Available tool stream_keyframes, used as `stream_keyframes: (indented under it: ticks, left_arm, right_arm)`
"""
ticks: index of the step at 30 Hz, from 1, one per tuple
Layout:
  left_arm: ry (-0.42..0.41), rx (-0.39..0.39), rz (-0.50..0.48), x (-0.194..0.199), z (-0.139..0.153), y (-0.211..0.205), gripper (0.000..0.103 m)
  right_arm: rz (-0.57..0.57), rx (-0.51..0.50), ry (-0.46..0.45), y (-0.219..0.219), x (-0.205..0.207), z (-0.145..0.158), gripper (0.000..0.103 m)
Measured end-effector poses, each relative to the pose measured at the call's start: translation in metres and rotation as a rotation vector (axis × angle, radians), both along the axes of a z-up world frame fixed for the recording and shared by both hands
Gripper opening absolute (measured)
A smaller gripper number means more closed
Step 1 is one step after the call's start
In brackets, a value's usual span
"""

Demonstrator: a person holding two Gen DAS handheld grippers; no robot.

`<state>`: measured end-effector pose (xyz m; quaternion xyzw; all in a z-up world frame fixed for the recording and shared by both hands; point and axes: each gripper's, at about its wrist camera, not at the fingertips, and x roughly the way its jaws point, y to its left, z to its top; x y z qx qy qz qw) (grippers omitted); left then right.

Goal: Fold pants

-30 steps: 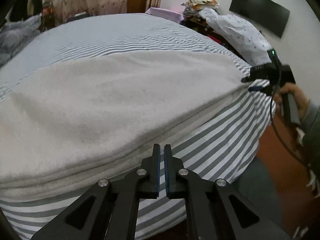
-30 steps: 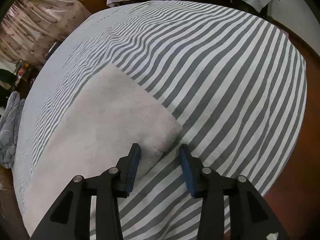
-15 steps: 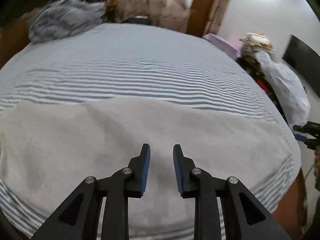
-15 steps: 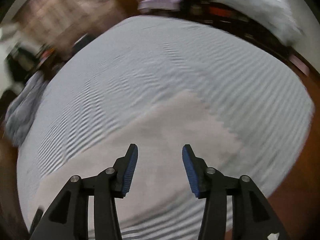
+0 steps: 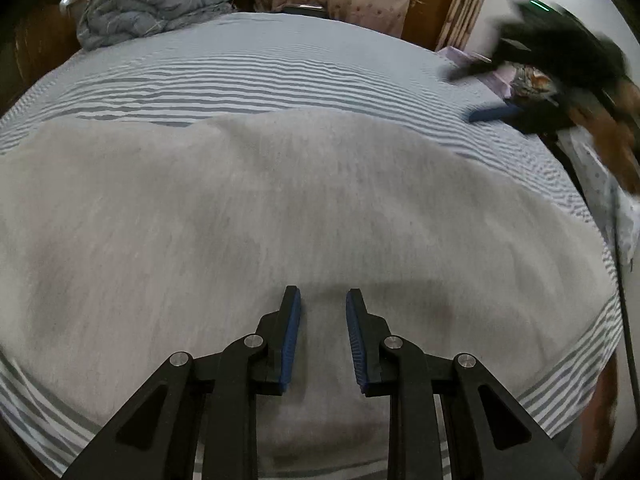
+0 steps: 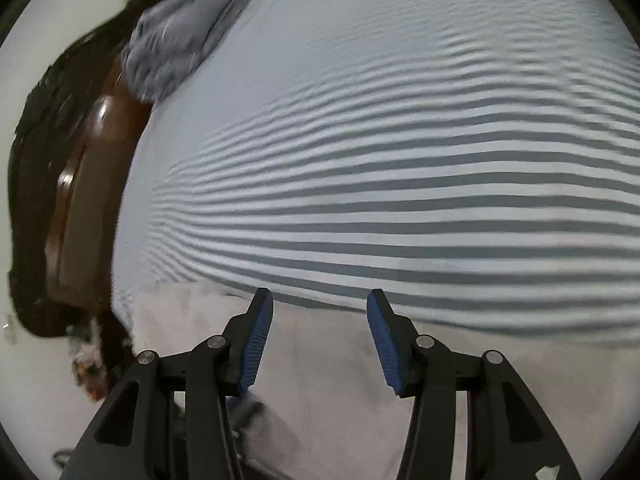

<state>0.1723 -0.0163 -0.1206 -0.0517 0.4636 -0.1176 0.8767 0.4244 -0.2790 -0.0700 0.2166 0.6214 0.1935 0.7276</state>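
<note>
The left gripper [image 5: 323, 300] is hovering over the grey pants [image 5: 280, 208], its 2 fingers spread with nothing between them; 1 second ago they were pressed together at the near hem. The right gripper [image 6: 320, 300] is also gaping empty, now swung above the pants' [image 6: 340, 380] far edge. The pants are lying flat across the striped bed [image 5: 260, 72]. Beyond is sitting a crumpled blanket [image 5: 152, 0].
</note>
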Motion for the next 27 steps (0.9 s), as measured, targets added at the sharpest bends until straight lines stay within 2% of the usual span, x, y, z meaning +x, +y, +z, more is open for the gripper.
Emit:
stream_keyframes:
  ticks: [1,3,6,11,17,20,24,27]
  left_arm:
    - [0.001,0.001,0.003,-0.002,0.000,-0.002,0.025]
    - [-0.003,0.009,-0.002,-0.007,0.000,-0.003,0.025]
    - [-0.010,0.008,-0.014,-0.014,-0.002,-0.003,0.025]
    - [-0.001,-0.041,-0.012,-0.013,-0.003,0.009,0.025]
    - [-0.005,-0.053,-0.006,-0.009,-0.007,0.016,0.025]
    - [-0.006,-0.049,-0.003,-0.008,-0.007,0.016,0.025]
    - [-0.006,-0.063,0.000,-0.009,-0.010,0.017,0.025]
    - [-0.004,-0.067,-0.003,-0.010,-0.009,0.019,0.025]
  right_arm:
    - [0.013,0.010,0.013,0.010,0.006,-0.004,0.047]
    - [0.068,0.050,0.096,0.035,0.019,-0.026,0.047]
    - [0.118,0.050,0.163,0.059,0.018,-0.046,0.047]
    - [0.244,0.047,0.193,0.067,-0.027,-0.051,0.045]
    - [0.456,0.052,0.103,0.085,-0.073,-0.038,0.047]
    - [0.502,0.064,0.065,0.096,-0.076,-0.037,0.049]
    - [0.563,0.011,-0.062,0.107,-0.091,-0.023,0.050]
    - [0.559,0.026,-0.108,0.103,-0.103,-0.014,0.050]
